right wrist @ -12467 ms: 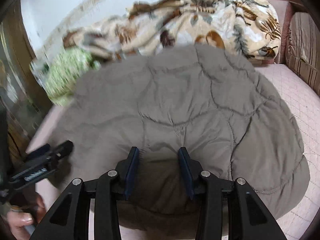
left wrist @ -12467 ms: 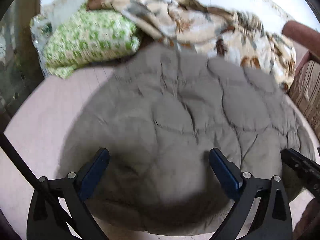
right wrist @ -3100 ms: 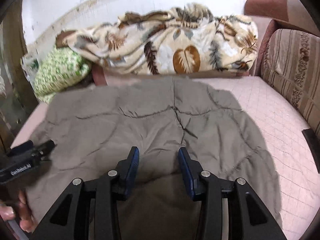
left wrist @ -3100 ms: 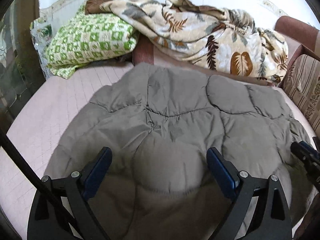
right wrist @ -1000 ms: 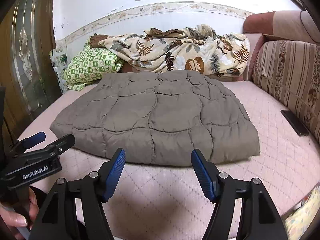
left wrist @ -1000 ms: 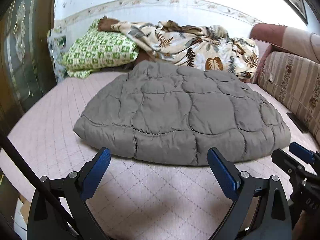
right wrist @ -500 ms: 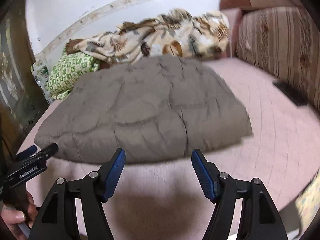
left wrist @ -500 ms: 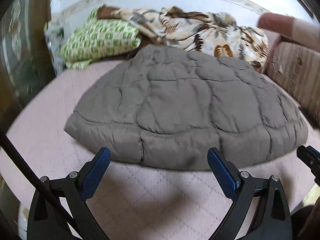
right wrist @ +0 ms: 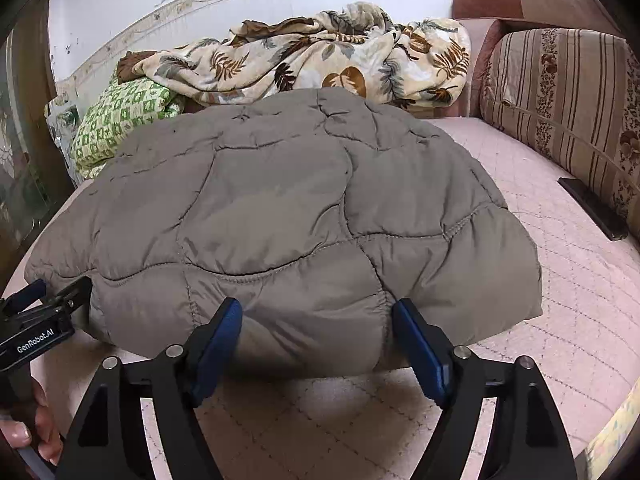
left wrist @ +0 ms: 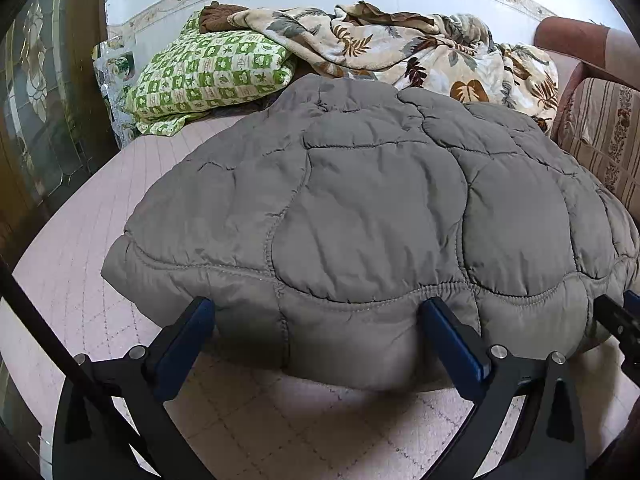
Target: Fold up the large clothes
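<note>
A grey quilted garment (left wrist: 380, 208) lies folded into a thick bundle on the pink quilted bed cover (left wrist: 280, 420). My left gripper (left wrist: 316, 314) is at its near edge towards the left. Its jaws are opening, and the padded edge bulges between the blue fingertips (left wrist: 198, 316) without being squeezed. My right gripper (right wrist: 316, 308) is at the same near edge (right wrist: 312, 332) further right. Its jaws are opening too, with the fold between them. In the right wrist view the left gripper (right wrist: 48, 300) shows at the garment's left corner.
A green checked pillow (left wrist: 208, 72) and a leaf-patterned blanket (right wrist: 320, 60) lie beyond the garment against the wall. A striped sofa back (right wrist: 560, 112) runs along the right, with a dark flat device (right wrist: 592, 208) beside it. A glazed wooden door (left wrist: 36, 120) stands to the left.
Both grippers have moved forward and down to the garment's near edge, which now lies between each pair of fingers. The right jaws stand visibly wider than before.
</note>
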Demonstrator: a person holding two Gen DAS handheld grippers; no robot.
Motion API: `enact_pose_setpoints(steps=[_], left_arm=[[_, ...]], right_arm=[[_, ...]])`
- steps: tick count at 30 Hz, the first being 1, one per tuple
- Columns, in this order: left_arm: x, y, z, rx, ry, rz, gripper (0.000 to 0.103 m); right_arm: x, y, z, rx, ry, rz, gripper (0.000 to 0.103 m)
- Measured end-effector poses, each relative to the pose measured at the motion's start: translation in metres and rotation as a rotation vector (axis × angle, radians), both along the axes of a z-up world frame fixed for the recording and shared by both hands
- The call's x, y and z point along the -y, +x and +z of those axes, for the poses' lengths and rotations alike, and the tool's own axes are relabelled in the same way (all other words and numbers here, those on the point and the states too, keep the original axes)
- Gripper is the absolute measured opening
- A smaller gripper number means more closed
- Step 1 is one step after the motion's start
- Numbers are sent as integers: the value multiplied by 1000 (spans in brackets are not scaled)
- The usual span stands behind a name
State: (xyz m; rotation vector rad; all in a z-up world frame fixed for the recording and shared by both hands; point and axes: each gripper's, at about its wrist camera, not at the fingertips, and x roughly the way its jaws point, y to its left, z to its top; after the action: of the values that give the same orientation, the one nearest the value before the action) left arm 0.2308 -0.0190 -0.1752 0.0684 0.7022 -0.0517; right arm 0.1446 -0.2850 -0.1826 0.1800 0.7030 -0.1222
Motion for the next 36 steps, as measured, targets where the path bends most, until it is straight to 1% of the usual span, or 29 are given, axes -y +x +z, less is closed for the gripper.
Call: enact_pose_setpoints(steps=[9, 15, 19, 26, 36], left_arm=[[-1, -1, 0, -5, -5, -4, 103], [-3, -11, 9, -16, -17, -28, 103], [0, -21, 14, 10, -2, -42, 103], [4, -28, 16, 23, 15, -61, 103], [2, -31, 17, 27, 10, -54, 103]], right_arm=[[-3, -2, 0, 10, -19, -3, 85], [-4, -13, 4, 15, -7, -9, 85], [-7, -19, 6, 16, 2, -5, 86], [-13, -27, 9, 22, -4, 5, 86], [-17, -34, 9, 26, -2, 7, 86]])
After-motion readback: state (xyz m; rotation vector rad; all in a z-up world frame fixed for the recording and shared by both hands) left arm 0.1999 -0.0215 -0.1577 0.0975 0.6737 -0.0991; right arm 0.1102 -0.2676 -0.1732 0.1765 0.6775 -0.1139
